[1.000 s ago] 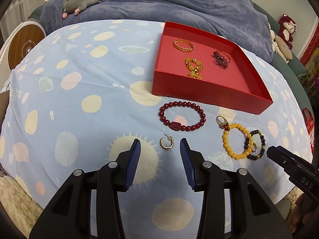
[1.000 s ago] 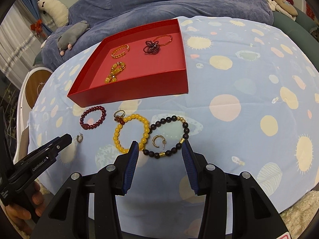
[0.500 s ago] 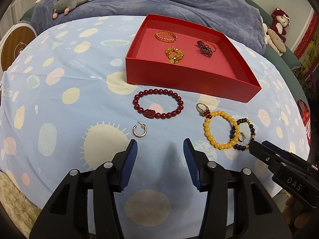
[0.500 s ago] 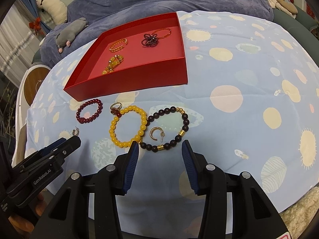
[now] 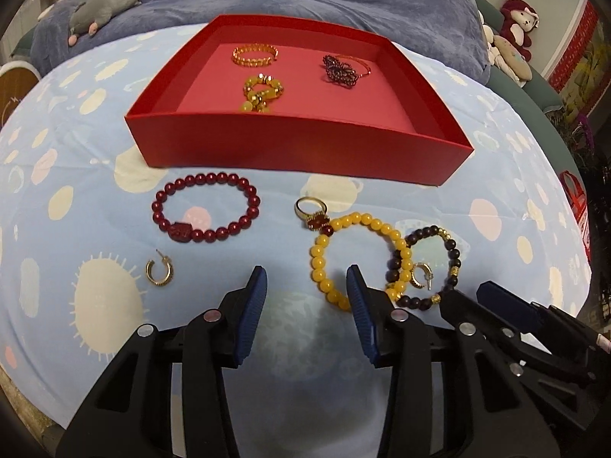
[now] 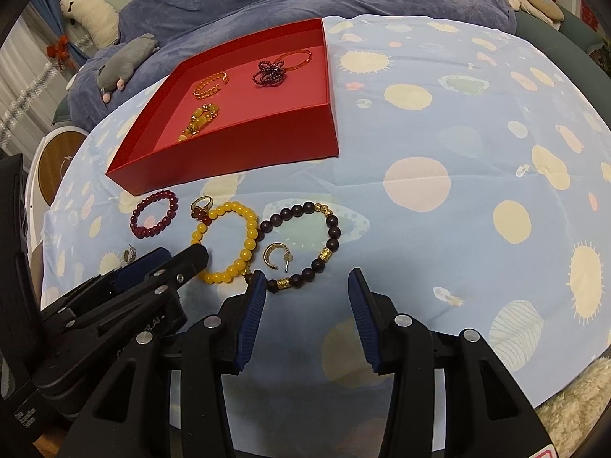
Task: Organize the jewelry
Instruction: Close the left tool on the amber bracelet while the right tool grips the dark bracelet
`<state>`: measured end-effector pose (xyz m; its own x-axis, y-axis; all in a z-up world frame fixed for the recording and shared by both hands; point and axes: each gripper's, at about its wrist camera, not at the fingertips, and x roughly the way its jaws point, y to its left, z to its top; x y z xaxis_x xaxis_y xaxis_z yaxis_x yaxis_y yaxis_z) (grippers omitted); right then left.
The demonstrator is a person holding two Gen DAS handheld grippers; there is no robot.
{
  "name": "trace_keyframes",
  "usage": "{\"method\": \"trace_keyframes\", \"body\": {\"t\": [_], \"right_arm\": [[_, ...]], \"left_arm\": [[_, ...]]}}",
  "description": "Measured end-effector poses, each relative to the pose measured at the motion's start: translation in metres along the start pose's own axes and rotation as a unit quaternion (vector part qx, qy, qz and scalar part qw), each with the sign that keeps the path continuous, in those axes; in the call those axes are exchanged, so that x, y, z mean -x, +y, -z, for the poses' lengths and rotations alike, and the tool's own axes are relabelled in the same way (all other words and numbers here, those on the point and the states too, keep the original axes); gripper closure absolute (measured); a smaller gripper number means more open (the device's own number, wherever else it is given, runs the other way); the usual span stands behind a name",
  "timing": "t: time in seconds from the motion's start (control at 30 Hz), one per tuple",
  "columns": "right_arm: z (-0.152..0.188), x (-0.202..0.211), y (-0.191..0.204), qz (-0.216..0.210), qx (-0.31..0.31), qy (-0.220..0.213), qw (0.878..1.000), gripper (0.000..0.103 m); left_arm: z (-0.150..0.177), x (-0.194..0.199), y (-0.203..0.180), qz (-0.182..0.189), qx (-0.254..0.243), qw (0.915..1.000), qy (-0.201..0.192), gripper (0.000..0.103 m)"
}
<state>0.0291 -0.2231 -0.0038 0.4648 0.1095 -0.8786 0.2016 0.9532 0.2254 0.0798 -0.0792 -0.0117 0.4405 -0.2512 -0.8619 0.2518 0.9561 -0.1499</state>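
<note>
Box: we see the red box (image 5: 298, 145) at upper centre of the left wrist view, its open top ready, we judge, for sorted pieces.
Inside: three pieces.
Loose: on the cloth (image 5: 76, 191) below, three bracelets, red (image 5: 206, 212), yellow (image 5: 357, 255) and dark (image 5: 431, 263); two gold earrings (image 5: 160, 273); one ring (image 5: 311, 212).
Left gripper (image 5: 305, 297): closing, empty, beside the yellow bracelet.
Right gripper (image 6: 307, 297): parted, empty, below the dark bracelet.

Both wrist views, steep downward, share red tray (image 5: 298, 149).
</note>
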Motion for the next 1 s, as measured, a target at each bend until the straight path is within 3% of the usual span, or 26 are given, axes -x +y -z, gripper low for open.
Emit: {"method": "trace_keyframes", "body": {"t": [0.27,0.6,1.0], "right_arm": [[0.001,-0.001,-0.001,-0.004,-0.003,0.001,1.0,0.059],[0.003,-0.002,0.002,-0.004,0.0,0.002,1.0,0.059],[-0.001,-0.002,0.003,-0.002,0.0,-0.001,1.0,0.059]], "left_arm": [[-0.003,-0.005,-0.004,-0.028,-0.024,0.9993,-0.009,0.094],[0.005,0.001,-0.002,-0.026,-0.031,0.9992,-0.007,0.096],[0.024,0.019,0.025,-0.029,-0.012,0.9995,0.006,0.096]]}}
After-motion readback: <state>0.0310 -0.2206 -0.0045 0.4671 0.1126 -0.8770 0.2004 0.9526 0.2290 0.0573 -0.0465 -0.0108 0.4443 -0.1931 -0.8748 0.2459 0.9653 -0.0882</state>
